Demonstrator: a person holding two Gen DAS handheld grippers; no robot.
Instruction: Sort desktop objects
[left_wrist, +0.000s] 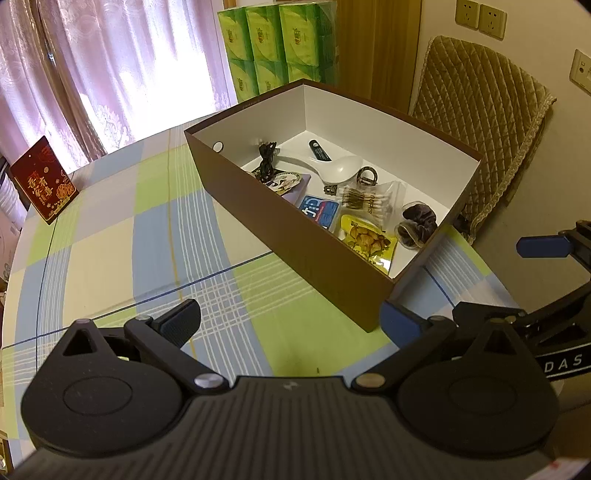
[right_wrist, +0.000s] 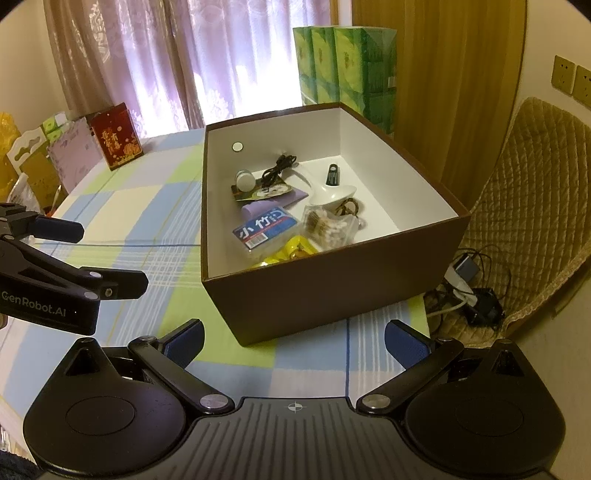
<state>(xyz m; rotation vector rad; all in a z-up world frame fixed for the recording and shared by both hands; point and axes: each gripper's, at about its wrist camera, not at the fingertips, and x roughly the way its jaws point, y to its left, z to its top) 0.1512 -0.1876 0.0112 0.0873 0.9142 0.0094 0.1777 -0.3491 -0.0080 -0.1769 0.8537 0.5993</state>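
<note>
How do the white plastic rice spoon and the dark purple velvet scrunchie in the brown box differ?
The white plastic rice spoon is long, smooth and pale; the dark purple velvet scrunchie is round, ruffled and dark. The spoon lies mid-box, its handle pointing to the far end; the scrunchie sits in the corner nearest the quilted chair. Both rest inside the brown cardboard box.

Green tissue packs (left_wrist: 275, 44), quilted chair (left_wrist: 480, 122).

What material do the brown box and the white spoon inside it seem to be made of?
Brown box: probably matte cardboard, given its thin straight walls and plain white inner faces.
White spoon: glossy and smooth with soft highlights; ceramic or hard plastic, which one cannot be told.
</note>
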